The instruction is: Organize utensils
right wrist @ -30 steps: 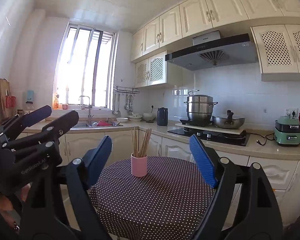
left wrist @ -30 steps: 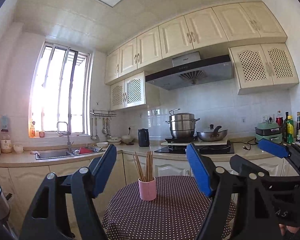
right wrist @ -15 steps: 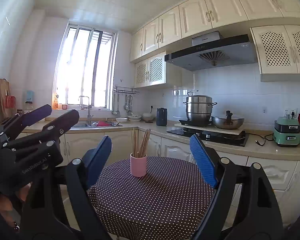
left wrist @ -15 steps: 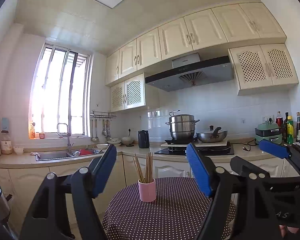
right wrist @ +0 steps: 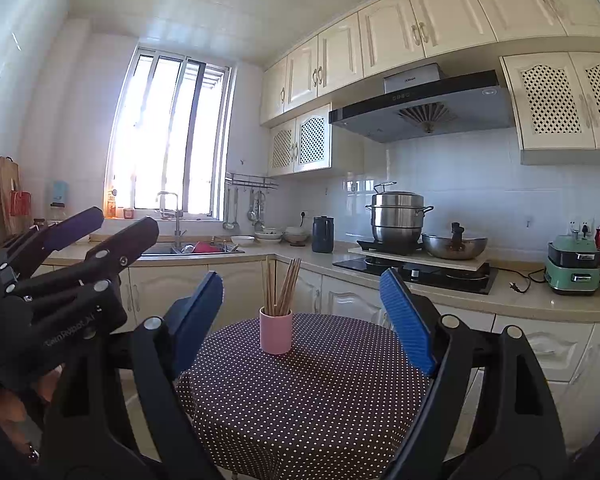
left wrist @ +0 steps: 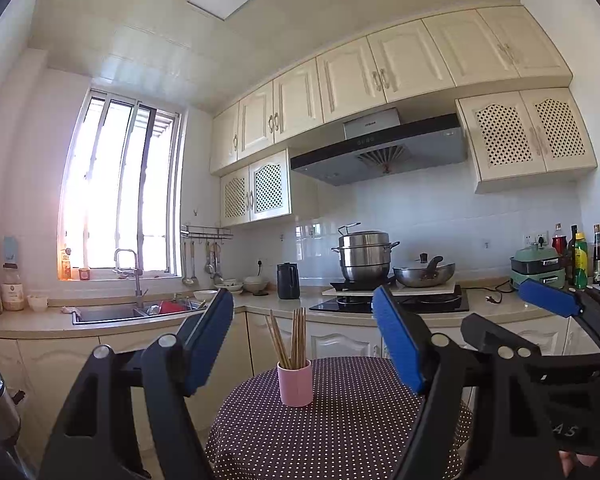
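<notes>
Chopsticks: a bundle of wooden chopsticks (left wrist: 287,338) stands upright in a pink cup (left wrist: 295,383), fanned slightly at the top.
Cup position: on the far half of the round tabletop (left wrist: 340,432), close to its far edge, nothing touching it.
Open room: bare dotted cloth lies on the near side and to both sides of the cup; the tabletop's rim curves away left and right.
Left tongs (left wrist: 303,340): spread wide, blue pads apart, gripping nothing, held short of the cup and above the tabletop's near part.
Right tongs (right wrist: 301,312): spread wide too, nothing between the pads, well short of the cup; they frame it in the right wrist view.
Surface: dark brown cloth with white dots.
Room: kitchen; sink (left wrist: 112,314) under a bright window on the far left, stove with steel pots (left wrist: 365,258) far right, cream cabinets above.
</notes>
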A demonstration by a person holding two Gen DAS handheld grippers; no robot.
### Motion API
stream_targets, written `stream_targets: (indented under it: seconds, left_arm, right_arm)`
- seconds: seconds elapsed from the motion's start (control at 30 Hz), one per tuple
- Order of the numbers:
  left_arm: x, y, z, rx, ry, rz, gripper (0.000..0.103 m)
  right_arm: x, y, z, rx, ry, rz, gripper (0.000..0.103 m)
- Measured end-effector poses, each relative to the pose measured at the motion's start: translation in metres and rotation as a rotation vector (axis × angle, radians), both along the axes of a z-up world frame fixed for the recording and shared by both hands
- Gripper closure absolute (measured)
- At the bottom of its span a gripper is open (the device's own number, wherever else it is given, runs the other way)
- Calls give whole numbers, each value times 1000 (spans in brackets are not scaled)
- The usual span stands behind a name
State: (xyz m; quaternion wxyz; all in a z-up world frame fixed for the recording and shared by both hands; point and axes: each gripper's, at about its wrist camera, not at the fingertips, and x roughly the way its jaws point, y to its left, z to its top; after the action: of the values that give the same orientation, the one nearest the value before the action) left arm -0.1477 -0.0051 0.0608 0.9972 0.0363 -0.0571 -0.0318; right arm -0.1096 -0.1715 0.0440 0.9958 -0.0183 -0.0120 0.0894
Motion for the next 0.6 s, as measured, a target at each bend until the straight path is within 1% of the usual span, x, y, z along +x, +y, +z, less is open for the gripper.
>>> stream_targets:
  seconds: [0.27,0.6]
  left_arm:
    - [1,2,2,-2,-6,-9,32]
    - [3,-1,0,-12,-15,-39,32]
  right_arm:
    - [-1,-2,2,1,-2,-4,23]
    - [-6,-5,4,-14,-19,-40,22]
